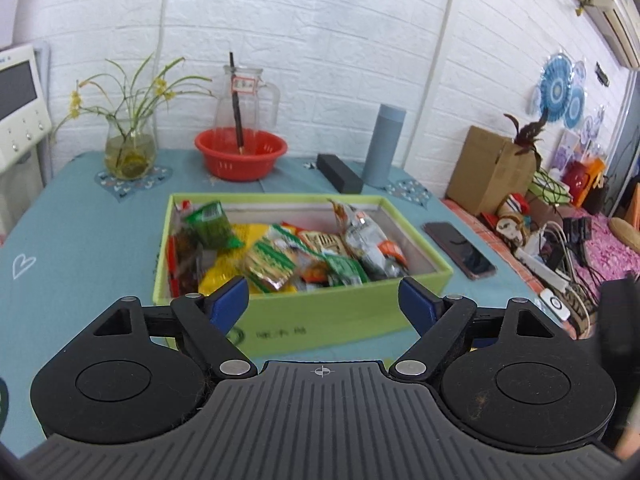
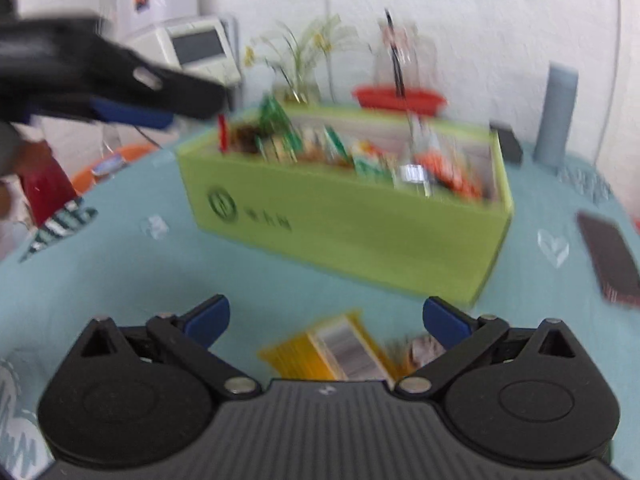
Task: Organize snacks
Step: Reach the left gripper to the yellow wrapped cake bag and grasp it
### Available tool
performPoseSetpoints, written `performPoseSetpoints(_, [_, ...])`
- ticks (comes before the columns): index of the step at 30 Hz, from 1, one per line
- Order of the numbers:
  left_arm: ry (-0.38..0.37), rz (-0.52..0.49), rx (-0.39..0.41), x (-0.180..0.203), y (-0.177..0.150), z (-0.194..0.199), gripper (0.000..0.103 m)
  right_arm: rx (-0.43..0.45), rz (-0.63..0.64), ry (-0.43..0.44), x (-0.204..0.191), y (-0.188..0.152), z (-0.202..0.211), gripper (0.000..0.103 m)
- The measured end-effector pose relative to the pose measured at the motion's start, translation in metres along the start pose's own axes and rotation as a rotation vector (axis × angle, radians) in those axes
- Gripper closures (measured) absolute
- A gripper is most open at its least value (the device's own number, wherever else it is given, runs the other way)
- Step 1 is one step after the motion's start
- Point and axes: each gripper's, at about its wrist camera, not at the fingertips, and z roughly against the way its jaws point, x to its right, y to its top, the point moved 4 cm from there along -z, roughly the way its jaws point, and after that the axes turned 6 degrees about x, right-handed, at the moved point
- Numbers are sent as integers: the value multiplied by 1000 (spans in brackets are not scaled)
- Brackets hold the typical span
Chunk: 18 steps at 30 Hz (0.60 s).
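A lime-green box (image 1: 320,320) sits mid-table on the teal cloth, filled with several snack packets (image 1: 280,256) in green, yellow and silver wrappers. My left gripper (image 1: 323,300) hovers at the box's near wall, jaws open and empty. In the blurred right wrist view the same box (image 2: 360,220) stands ahead. My right gripper (image 2: 326,318) is open low over the cloth, and a yellow snack packet (image 2: 332,348) lies on the table between its fingers, apart from the pads. The left gripper's fingers (image 2: 180,92) show at the upper left of that view.
Behind the box stand a red basket (image 1: 240,152), a glass pitcher (image 1: 244,96), a vase of yellow flowers (image 1: 130,148), a grey-blue bottle (image 1: 384,144) and a black bar (image 1: 340,172). A phone (image 1: 460,248) lies right of the box. Cardboard and clutter (image 1: 492,168) fill the right side.
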Motion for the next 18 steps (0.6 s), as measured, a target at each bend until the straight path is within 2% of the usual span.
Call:
performPoseSetpoints(1, [3,-2,-10,2,-6,3,31,-28,-7,-16,0,-8,-6,1])
performPoseSetpoints(2, [9,-5,-20,3,-12,6,31,9,33,-34,-7,-13,-1,1])
performPoseSetpoints(3, [17,-9,-30,3,-19,9,30,5,62,-44,-15,-18,2,1])
performPoseSetpoints(5, [29,2,-48,0,-34,15,30,-19,62,-24,-31,-30,9,1])
performPoseSetpoints(9, [7,103,-114,-12,-71,24,29,-5,53,-20,-62,-56,30,1])
performPoseSetpoints(12, [-4,174,-168,-18,-100,30,29,10,6,-11,-81,-73,47,1])
performPoseSetpoints(15, [-11,219,-188,-21,-118,38,29,38,-43,-11,-90,-82,63,1])
performPoseSetpoints(18, [-35,255,-200,-21,-128,48,29,71,-80,-63,-86,-86,80,1])
